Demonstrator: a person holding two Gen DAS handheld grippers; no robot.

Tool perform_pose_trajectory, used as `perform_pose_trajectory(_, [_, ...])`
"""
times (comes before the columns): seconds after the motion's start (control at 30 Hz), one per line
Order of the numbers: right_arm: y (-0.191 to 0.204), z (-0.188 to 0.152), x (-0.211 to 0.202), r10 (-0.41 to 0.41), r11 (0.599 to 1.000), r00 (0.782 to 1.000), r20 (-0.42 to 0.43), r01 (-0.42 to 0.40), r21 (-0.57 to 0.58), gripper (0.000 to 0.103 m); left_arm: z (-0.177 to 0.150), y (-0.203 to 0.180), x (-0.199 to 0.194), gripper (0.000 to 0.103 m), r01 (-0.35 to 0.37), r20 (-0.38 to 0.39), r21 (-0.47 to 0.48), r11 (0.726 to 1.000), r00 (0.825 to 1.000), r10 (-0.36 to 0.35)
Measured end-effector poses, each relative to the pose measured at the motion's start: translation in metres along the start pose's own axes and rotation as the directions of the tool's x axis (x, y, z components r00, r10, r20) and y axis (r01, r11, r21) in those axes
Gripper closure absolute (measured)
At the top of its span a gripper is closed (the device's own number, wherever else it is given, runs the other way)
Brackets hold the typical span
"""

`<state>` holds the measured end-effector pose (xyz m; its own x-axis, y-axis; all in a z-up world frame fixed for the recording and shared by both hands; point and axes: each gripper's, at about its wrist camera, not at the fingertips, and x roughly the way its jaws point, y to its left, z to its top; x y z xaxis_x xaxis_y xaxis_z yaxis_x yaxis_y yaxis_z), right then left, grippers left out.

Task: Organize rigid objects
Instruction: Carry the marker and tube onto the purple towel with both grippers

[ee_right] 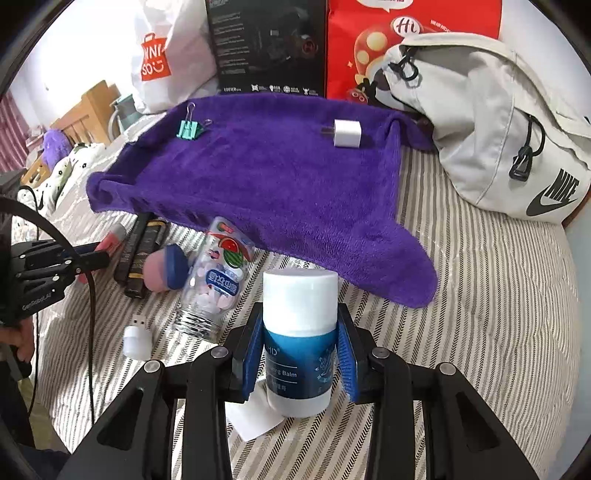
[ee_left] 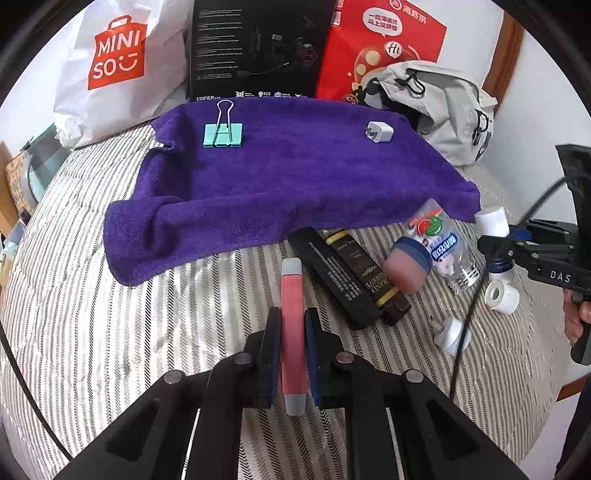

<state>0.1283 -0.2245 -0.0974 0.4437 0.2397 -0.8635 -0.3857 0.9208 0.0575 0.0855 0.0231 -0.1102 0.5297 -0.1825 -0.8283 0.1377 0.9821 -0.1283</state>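
On the striped bed, your left gripper (ee_left: pixel 293 325) clamps a pink tube (ee_left: pixel 293 332). Right of it lie two black boxes (ee_left: pixel 349 277), then a clear bottle (ee_right: pixel 216 280) holding pale tablets, capless. Your right gripper (ee_right: pixel 300 354) grips a blue balm stick (ee_right: pixel 300 343). Beyond, the purple towel (ee_right: pixel 266 184) carries a binder clip (ee_right: pixel 190 129) and charger plug (ee_right: pixel 346 133).

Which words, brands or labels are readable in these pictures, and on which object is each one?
"MINISO": white bag
"EDIFIER": black box; its small print is unreadable
"Hi": red bag; its Chinese text is too small
"NIKE": grey backpack
"Balm": tube in right hand-held gripper
"DAS": right hand-held gripper's body
Candy bottle label: blurred
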Motion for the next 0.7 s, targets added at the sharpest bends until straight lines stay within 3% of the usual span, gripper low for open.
perform_pose_trajectory(0.7, [-0.014, 0.025, -0.018, 0.124, 0.991, 0.99, 0.07, -0.127, 0.045, 0.067, 0.037, 0.008, -0.025, 0.09, 0.031, 0.053, -0.024, 0.999, 0.998, -0.029])
